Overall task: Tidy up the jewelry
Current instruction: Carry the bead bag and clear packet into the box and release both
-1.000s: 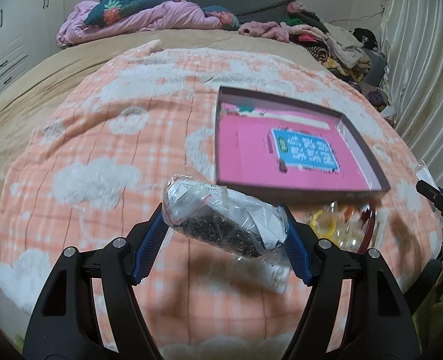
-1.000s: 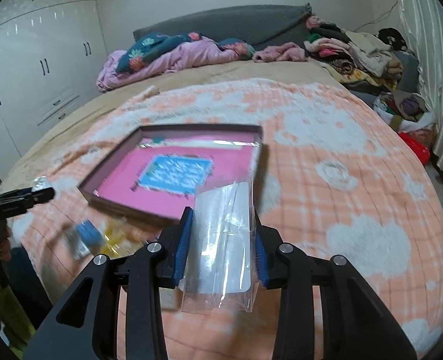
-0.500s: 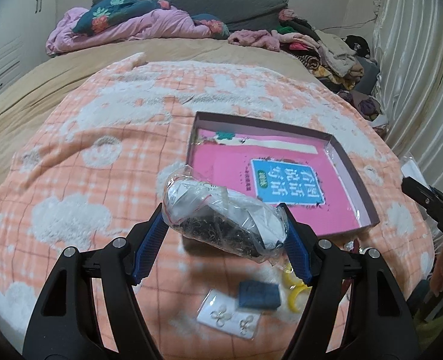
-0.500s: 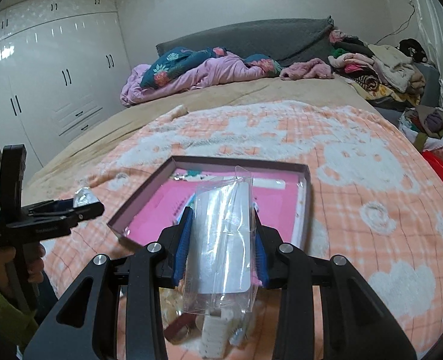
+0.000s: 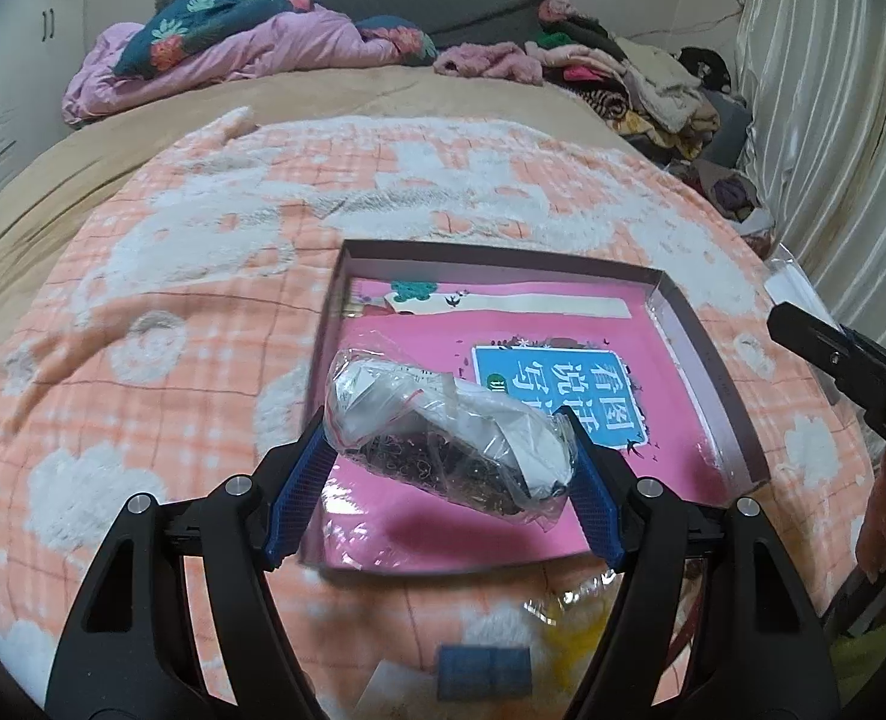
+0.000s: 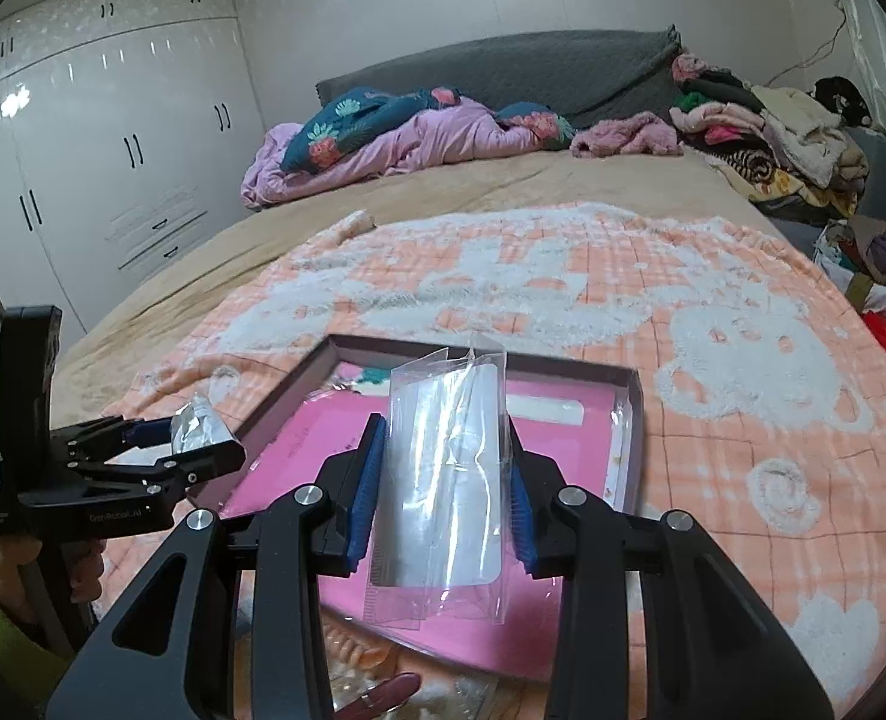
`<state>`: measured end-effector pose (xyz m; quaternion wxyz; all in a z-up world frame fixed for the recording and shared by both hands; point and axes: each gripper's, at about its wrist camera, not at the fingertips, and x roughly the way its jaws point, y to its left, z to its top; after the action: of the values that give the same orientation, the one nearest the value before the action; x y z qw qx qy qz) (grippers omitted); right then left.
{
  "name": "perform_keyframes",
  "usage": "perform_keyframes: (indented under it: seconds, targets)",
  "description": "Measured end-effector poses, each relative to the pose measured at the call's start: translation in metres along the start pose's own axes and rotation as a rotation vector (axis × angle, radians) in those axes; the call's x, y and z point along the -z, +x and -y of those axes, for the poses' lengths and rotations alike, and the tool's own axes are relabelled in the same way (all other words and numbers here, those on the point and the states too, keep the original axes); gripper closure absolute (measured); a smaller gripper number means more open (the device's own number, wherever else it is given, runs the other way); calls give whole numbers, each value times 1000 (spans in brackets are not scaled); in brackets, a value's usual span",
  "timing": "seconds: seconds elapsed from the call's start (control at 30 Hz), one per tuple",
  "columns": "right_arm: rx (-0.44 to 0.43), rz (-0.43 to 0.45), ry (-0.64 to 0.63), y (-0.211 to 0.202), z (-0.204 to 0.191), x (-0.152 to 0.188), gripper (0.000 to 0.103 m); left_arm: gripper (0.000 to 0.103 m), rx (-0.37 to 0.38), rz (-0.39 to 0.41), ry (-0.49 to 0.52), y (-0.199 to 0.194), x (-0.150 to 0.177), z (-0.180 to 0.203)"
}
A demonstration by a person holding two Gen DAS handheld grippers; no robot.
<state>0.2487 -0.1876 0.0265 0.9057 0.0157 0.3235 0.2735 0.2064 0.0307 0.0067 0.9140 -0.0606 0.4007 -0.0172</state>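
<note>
Nearest the left wrist camera, left tongs (image 5: 449, 450) clamped on a crumpled zip bag (image 5: 449, 429), blue pads pressing both ends. Bag holds dark small jewelry pieces and white paper; red seal strip at its left end. It hangs above the near-left part of the box.

Below the left tongs, on the blanket: small blue case (image 5: 484, 673), yellow ring-like item (image 5: 569, 657) inside clear wrap, edge of a white card (image 5: 392, 693). All blurred.

Right tongs (image 6: 446, 495) closed on a clear flat sleeve (image 6: 443, 480), held upright between the blue pads, its top edge rising past the fingertips. Contents of the sleeve cannot be told. It hovers over the near edge of the box.

Under the right tongs, loose items on the blanket: a dark red clip-like piece (image 6: 383, 693), orange beads (image 6: 359, 654), partly hidden.

Middle ground: shallow open box (image 5: 707, 378), purple-grey walls, lying flat on the orange checked blanket (image 5: 173, 360). Inside, a pink book (image 5: 563, 384) with a blue label covers the floor.

Far: bed (image 6: 503, 180) with tan cover, pink bedding heap (image 6: 395, 144), clothes pile (image 6: 773, 132) at right, white wardrobe (image 6: 113, 150) at left.
</note>
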Motion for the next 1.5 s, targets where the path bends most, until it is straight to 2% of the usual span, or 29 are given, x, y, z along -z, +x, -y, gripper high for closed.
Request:
perform_keyframes:
  seconds: [0.3,0.73,0.83,0.9,1.13,1.27,1.5]
  targets:
    - [7,-131,48,44,27,31,68,39,10,-65,22,40,4,9]
    - [25,-209,78,65,41,46,65,38,5,-102,25,58,11,10]
    - [29,-210,84,65,42,46,61,38,2,-105,23,59,11,10]
    - [26,-201,88,62,42,45,54,38,2,-104,21,58,12,10]
    - [26,-173,97,52,45,39,48,36,0,-100,17,55,12,11]
    - [19,-143,121,40,48,35,37,23,-6,-55,21,43,7,13]
    - [9,-83,134,15,46,25,25,14,-31,11,7,13,-3,13]
